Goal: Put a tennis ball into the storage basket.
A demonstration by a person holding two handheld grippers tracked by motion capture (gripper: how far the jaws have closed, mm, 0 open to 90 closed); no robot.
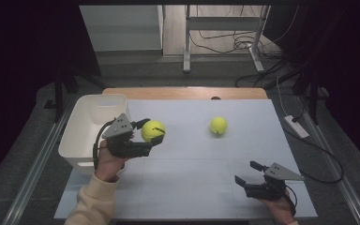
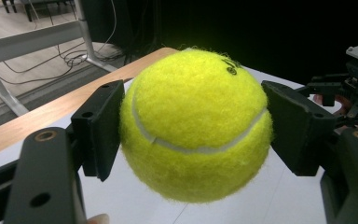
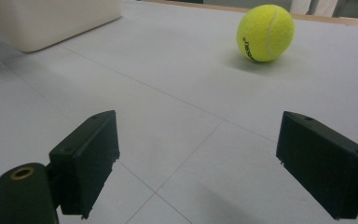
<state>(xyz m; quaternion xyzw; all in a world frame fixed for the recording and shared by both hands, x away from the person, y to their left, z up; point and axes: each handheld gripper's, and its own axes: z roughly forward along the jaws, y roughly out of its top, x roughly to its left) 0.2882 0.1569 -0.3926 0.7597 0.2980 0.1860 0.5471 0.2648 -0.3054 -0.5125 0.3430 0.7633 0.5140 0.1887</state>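
A: From the high view, where is the held tennis ball (image 1: pixel 153 131)?

B: Clamped in the left gripper (image 1: pixel 151 134), lifted off the white table (image 1: pixel 192 164), just right of the white bin (image 1: pixel 91 129). The right gripper (image 1: pixel 249 172) hangs apart, holding nothing, with the second tennis ball (image 1: pixel 218 125) well ahead of it.

A: And the left gripper view?

B: Both pads squeeze the ball (image 2: pixel 193 123) across its middle. It looks light, springy, with a fuzzy felt that grips well. A round ball has no long axis and points nowhere; its seam runs crosswise.

A: Right gripper view?

B: Jaws wide, the free ball (image 3: pixel 265 32) ahead and to the right, the bin (image 3: pixel 51 21) far left.
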